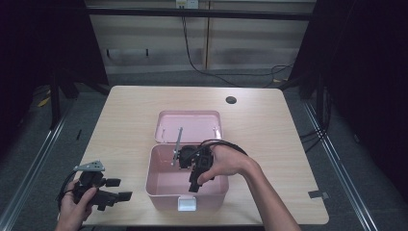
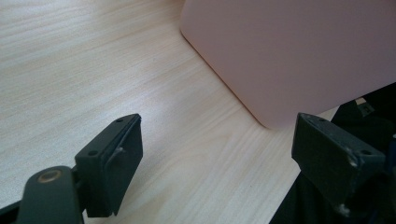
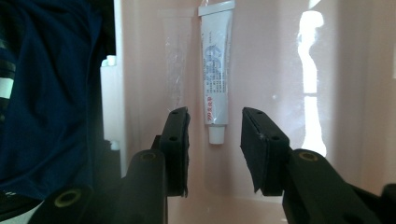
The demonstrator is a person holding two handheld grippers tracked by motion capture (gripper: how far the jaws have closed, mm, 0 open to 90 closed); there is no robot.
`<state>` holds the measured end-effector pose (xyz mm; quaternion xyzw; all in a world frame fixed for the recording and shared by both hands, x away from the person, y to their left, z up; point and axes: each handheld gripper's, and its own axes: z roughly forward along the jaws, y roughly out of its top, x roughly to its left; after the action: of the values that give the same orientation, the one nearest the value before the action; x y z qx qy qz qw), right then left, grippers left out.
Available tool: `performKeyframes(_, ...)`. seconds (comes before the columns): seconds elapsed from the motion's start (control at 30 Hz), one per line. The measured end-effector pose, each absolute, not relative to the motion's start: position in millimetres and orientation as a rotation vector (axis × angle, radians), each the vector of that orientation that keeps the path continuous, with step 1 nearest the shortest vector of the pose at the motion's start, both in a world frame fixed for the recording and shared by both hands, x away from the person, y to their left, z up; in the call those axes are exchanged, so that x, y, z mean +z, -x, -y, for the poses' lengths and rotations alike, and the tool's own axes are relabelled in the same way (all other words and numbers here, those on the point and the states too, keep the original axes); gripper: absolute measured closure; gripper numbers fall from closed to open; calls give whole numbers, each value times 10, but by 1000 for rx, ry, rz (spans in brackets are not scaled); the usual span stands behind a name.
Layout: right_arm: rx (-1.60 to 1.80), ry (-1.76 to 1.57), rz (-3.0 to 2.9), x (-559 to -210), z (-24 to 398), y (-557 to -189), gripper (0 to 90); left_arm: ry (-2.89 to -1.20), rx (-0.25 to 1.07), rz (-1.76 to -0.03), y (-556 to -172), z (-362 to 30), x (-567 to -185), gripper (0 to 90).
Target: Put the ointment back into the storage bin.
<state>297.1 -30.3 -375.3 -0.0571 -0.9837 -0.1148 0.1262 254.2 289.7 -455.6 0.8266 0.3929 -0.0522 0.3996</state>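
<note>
A pink box [image 1: 151, 168] stands open on the table, its lid [image 1: 188, 126] laid back behind it. On the box's floor [image 3: 271, 56] lies a white tube [image 3: 217, 70] with blue print, its cap pointing at my right gripper [image 3: 215, 135]. That gripper [image 1: 194, 185] reaches down into the box. Its jaws are apart, with the tube's cap seen in the gap and no pad touching it. My left gripper [image 1: 120, 189] rests at the table's near left, wide open with nothing in it, close to the box's corner [image 2: 289, 51].
A thin metal stay [image 1: 177, 144] links the lid and the box. A white latch [image 1: 186, 204] sits on the box's front wall. The wooden table [image 1: 130, 110] has a cable hole [image 1: 231, 100] at the back. Blue clothing [image 3: 46, 93] shows beyond the box's edge.
</note>
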Motion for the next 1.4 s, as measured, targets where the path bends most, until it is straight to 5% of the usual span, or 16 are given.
performKeyframes(1.4, -532, 328, 2969, -3165, 1018, -2742, 597, -2094, -132, -994, -2542, -2902, -4555, 165)
